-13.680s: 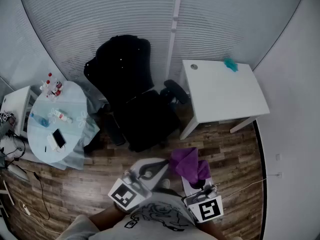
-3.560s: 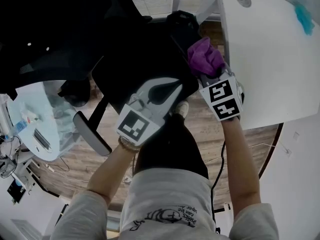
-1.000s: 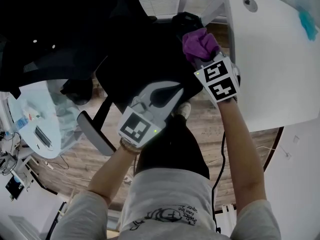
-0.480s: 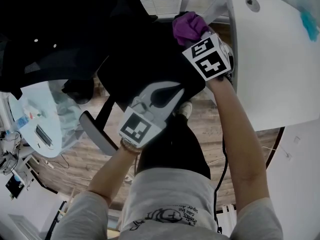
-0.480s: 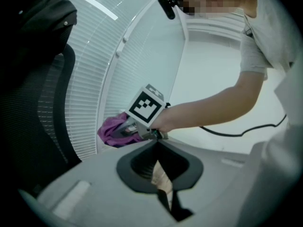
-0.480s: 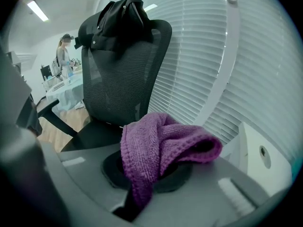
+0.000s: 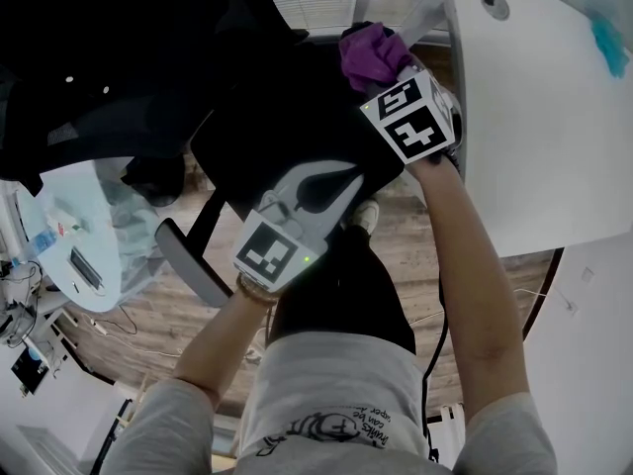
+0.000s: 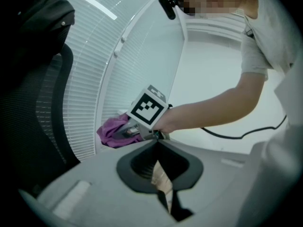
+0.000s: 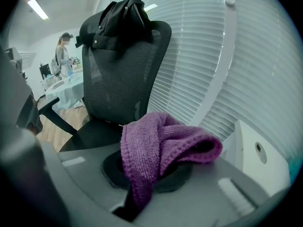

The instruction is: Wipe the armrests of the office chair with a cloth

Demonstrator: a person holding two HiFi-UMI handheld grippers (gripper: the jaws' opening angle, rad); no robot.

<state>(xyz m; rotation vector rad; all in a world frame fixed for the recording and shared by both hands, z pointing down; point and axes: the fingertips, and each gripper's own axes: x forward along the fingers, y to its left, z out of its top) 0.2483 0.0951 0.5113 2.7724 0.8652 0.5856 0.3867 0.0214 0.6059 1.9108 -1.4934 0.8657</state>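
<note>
Two grippers noted. Right gripper [image 7: 384, 69] is clamped on the purple cloth [image 7: 366, 52] at the office chair's [image 7: 287, 117] desk-side edge, just beside the white desk [image 7: 534, 127]. Left gripper [image 7: 331, 178], jaws together and empty, hangs over the seat. One armrest [image 7: 188, 263] sits well apart.

The right gripper [image 9: 142, 195] has its grey jaws closed on a bunched purple terry cloth [image 9: 163, 148], which folds over to the right above them. Behind it stands a black mesh-backed office chair [image 9: 123, 79], with a dark garment [image 9: 118, 13] draped over its top. White slatted blinds [image 9: 203, 56] lie beyond. A white desk [image 9: 267, 167] shows at right. A person [image 9: 61, 56] stands far left beside a pale blue table [image 9: 71, 90].
</note>
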